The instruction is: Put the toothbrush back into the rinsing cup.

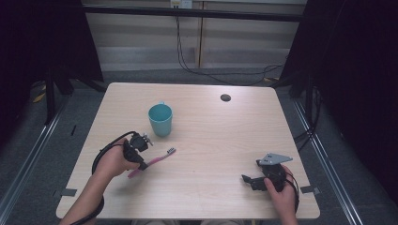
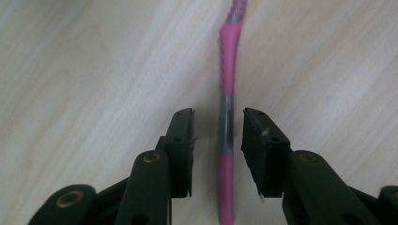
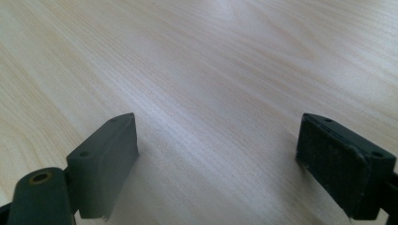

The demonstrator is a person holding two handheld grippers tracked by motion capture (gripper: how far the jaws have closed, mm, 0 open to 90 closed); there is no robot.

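Pink toothbrush (image 1: 152,162) flat on the pale wooden table (image 1: 211,140), left of centre in the high view, bristle head toward the upper right, handle end toward the lower left. Straddled near its lower-left half by the left gripper (image 1: 141,161), held in the left hand (image 1: 112,161). Seen from the left gripper view as a pink handle (image 2: 226,140) with a grey band, running up the middle of the frame between the two black jaws; a sliver of wood visible on each side of it, so pads (image 2: 256,145) not pressing, jaws slightly parted and loose around the handle. Lies just below and slightly left of a teal cup (image 1: 160,119), upright, near the gripper but apart from it. Well apart at the lower right of the high view, the right gripper (image 1: 251,180) in the right hand (image 1: 281,194), low over bare wood. In the right gripper view, jaws spread wide, holding nothing, only wood grain between the pads (image 3: 105,164).
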